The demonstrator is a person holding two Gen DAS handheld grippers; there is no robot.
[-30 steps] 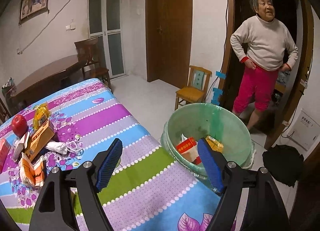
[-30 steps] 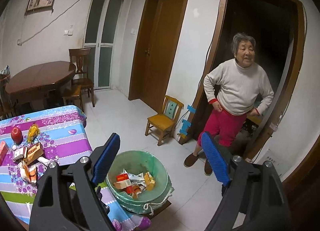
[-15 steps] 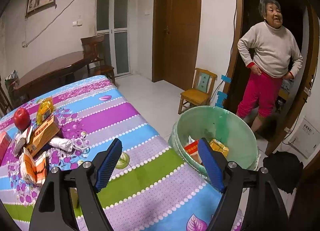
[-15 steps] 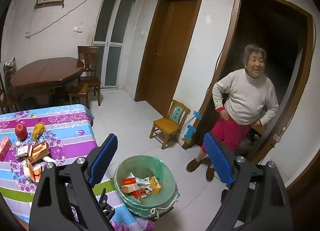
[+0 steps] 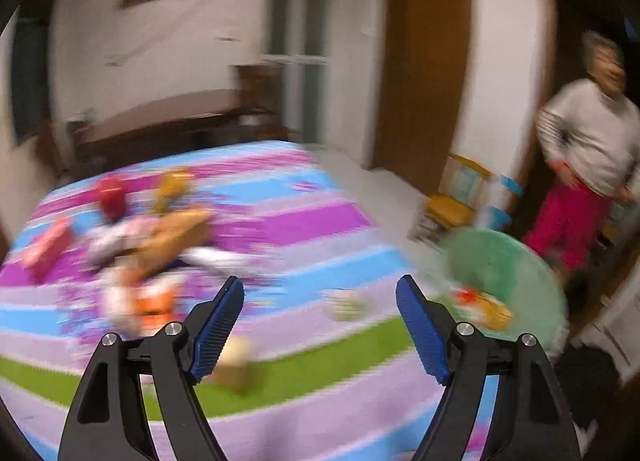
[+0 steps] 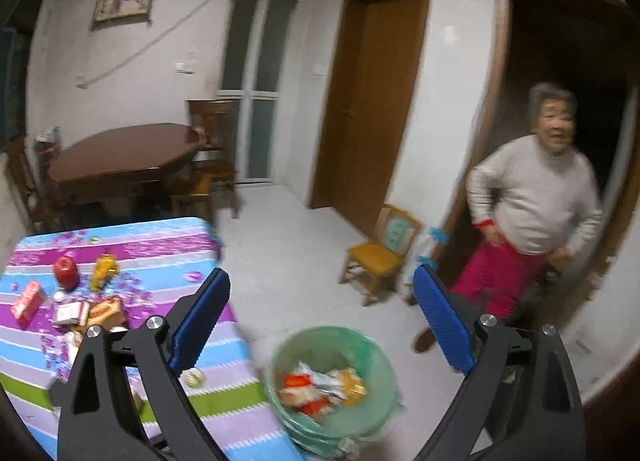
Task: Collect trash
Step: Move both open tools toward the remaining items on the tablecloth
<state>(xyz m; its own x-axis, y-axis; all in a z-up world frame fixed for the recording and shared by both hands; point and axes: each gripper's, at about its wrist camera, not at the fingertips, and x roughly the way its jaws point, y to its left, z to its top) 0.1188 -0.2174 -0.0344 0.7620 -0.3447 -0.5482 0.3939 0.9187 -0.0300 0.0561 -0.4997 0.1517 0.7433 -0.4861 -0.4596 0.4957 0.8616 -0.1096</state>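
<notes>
A green-lined trash bin (image 6: 360,345) stands on the floor beside the table, holding wrappers (image 6: 320,385); it also shows in the blurred left wrist view (image 5: 512,277). A pile of boxes and wrappers (image 5: 160,245) lies on the striped tablecloth (image 5: 304,433), also in the right wrist view (image 6: 92,313). My left gripper (image 5: 320,325) is open and empty above the table, short of the pile. My right gripper (image 6: 320,321) is open and empty, high above the bin and the table's corner.
A red apple (image 6: 65,271) and a yellow packet (image 6: 105,270) sit behind the pile. A person (image 6: 536,213) stands in the doorway at right. A small wooden chair (image 6: 380,257) stands on the floor. A brown table (image 6: 116,157) is at the back.
The left gripper has swung left from the bin towards the pile on the table, blurring its view. The right gripper has drifted slightly; both stay open.
</notes>
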